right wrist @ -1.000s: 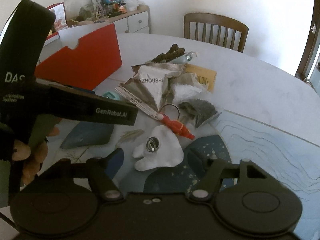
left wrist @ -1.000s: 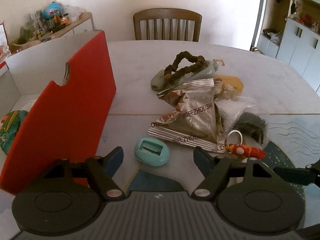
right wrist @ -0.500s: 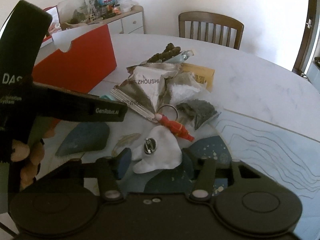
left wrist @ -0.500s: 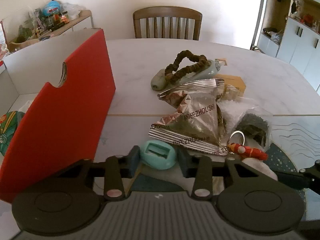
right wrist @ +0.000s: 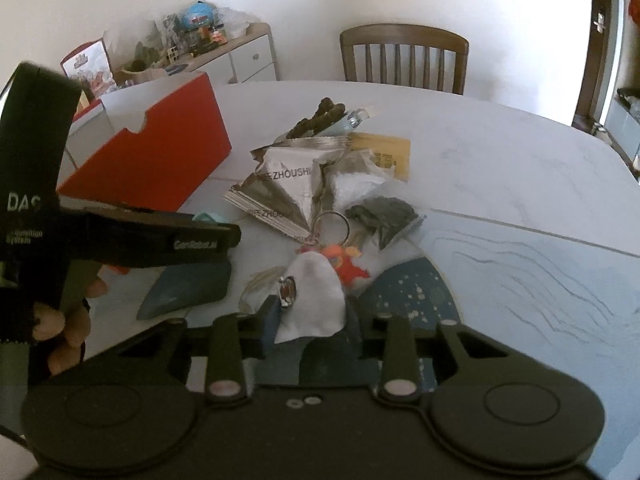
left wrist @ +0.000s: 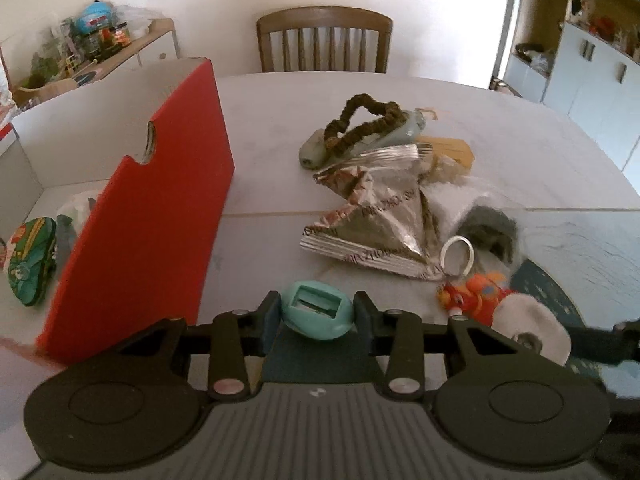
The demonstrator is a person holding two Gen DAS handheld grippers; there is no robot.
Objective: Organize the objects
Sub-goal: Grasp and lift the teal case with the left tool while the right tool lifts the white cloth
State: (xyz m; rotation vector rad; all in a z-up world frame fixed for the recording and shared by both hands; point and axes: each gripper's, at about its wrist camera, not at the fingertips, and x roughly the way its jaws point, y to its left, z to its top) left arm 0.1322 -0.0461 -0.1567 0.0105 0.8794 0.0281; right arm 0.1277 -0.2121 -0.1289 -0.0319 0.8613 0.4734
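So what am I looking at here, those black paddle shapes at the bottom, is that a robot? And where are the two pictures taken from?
No robot: a person holds a hand-operated grasping tool in each hand, and a camera on each one looks forward along its two fingers. The black shapes are the tool's own body.

The left-hand view shows the left tool shut on a small teal oval case. Beside it stands a red box with a colourful pouch inside.

The right-hand view shows the right tool shut on a white cloth piece with a metal button. The person's left hand appears at its left.

On the table lie silver foil packets, a brown scrunchie and an orange keyring toy.
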